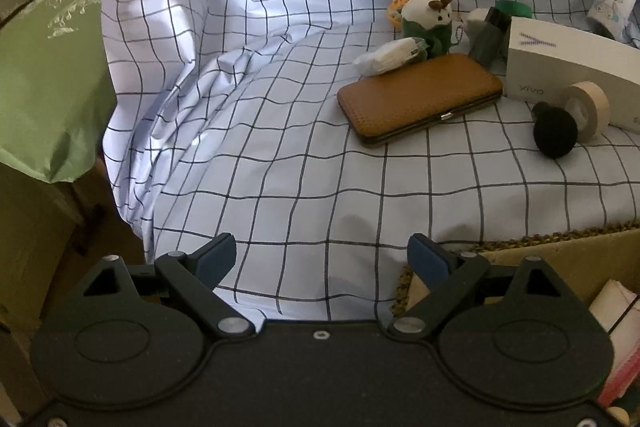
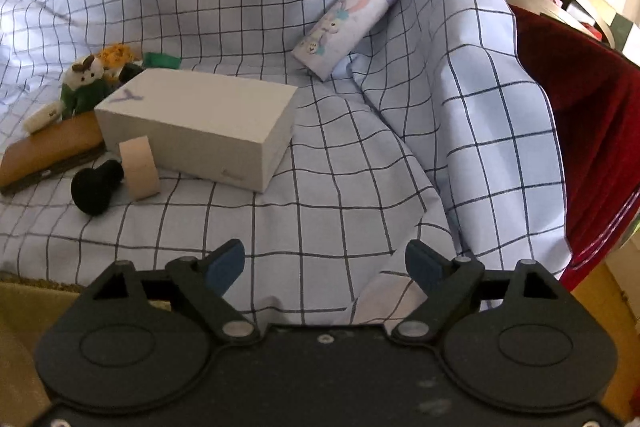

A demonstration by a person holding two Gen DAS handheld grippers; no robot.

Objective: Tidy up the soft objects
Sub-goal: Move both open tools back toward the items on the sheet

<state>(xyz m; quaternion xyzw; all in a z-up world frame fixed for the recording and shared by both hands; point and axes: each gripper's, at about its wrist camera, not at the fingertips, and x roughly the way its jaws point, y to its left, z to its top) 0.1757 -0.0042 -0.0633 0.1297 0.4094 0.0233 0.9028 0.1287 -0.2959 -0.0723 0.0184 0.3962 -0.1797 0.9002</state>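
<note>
Both grippers held wide apart, nothing gripped.

The plush [image 1: 430,21] is seen upright behind the wallet [image 1: 420,99], ahead and right of the left gripper [image 1: 320,259]; the right gripper [image 2: 324,267] is judged farther.

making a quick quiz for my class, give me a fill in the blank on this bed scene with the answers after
1. The tape roll stands on edge against the white ____.
2. The brown case lies on a sheet printed with a ____ pattern.
3. The jaws of the left gripper and the right gripper are both ____.
4. The plush toy wears a ____ outfit.

Missing words: box; grid; open; green
</note>
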